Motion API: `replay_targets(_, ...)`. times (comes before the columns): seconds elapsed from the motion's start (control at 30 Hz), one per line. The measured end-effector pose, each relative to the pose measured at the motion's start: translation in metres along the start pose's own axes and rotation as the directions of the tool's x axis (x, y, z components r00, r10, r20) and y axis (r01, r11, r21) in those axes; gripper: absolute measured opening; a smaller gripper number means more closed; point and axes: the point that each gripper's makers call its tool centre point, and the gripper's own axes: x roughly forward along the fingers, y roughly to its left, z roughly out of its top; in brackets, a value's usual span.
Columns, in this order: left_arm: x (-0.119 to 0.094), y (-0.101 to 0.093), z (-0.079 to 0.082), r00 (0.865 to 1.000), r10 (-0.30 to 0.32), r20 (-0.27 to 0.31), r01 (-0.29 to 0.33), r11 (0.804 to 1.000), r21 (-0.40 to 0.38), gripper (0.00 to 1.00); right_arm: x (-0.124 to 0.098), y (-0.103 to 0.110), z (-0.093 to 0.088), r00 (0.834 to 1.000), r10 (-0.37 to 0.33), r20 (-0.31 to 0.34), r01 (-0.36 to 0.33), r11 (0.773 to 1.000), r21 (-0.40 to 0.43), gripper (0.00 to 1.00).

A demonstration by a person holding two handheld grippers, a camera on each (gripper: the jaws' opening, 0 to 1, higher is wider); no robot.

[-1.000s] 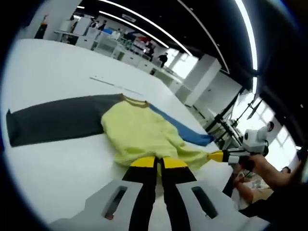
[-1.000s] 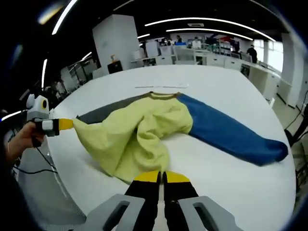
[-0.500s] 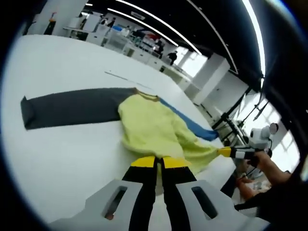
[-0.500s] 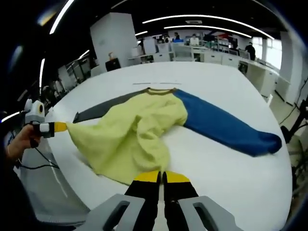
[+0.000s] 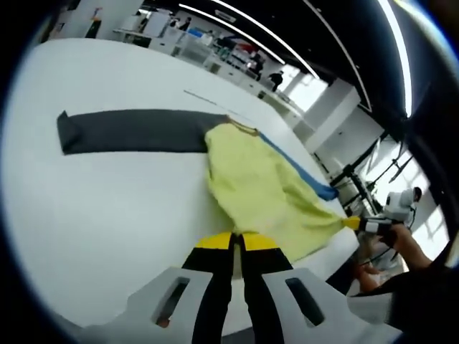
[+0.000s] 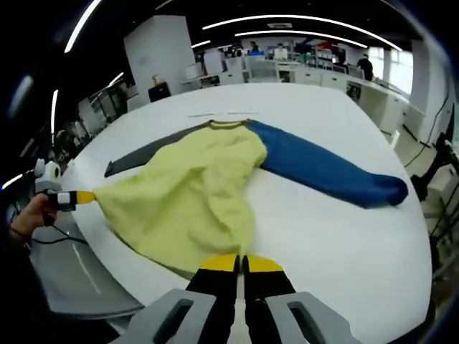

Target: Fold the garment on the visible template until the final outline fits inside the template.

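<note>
Charcoal cloth comes first as we read the left gripper view from the left: the grey sleeve lies flat and stretched across the white surface, its long axis running left to right. It joins the yellow body of the garment at the collar, and the blue sleeve shows past it on the far right. Our left gripper has its fingers pressed together on the near hem of the yellow body, and further right the right gripper pinches the other hem corner, pulling it out over the surface's edge. In the right gripper view the left gripper sits far left, clamped on a hem corner, and the right gripper grips the hem in the near middle. So the garment lies ahead of both sets of fingers, hem near, collar far, sleeves out sideways. We judge the fold must carry the hem forward towards the collar. We cannot make out a template outline.
</note>
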Motion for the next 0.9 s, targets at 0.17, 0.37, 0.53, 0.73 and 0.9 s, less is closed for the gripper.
replay_targets(0.17,-0.003,0.009,-0.008,0.999,0.024,-0.027,-0.025,0.999,-0.023,0.0,-0.008,-0.003,0.0,1.0,-0.022,0.004,0.022,1.0,-0.003,0.0)
replay_targets(0.37,-0.004,0.012,-0.016,0.997,0.047,-0.059,-0.048,0.999,-0.004,0.0,-0.01,-0.005,-0.011,0.999,-0.042,-0.011,0.042,0.999,-0.003,0.0)
replay_targets(0.53,-0.003,0.016,-0.027,0.993,0.075,-0.092,-0.073,0.997,0.02,0.0,0.004,-0.011,-0.036,0.997,-0.054,-0.055,0.055,0.998,0.018,0.0)
replay_targets(0.73,-0.004,0.024,-0.039,0.983,0.124,-0.133,-0.122,0.992,0.02,0.0,0.015,-0.018,-0.059,0.994,-0.056,-0.098,0.063,0.996,0.069,0.0)
replay_targets(0.9,-0.004,0.027,-0.046,0.976,0.156,-0.153,-0.155,0.988,0.024,0.0,0.016,-0.02,-0.064,0.992,-0.052,-0.113,0.063,0.994,0.089,0.0)
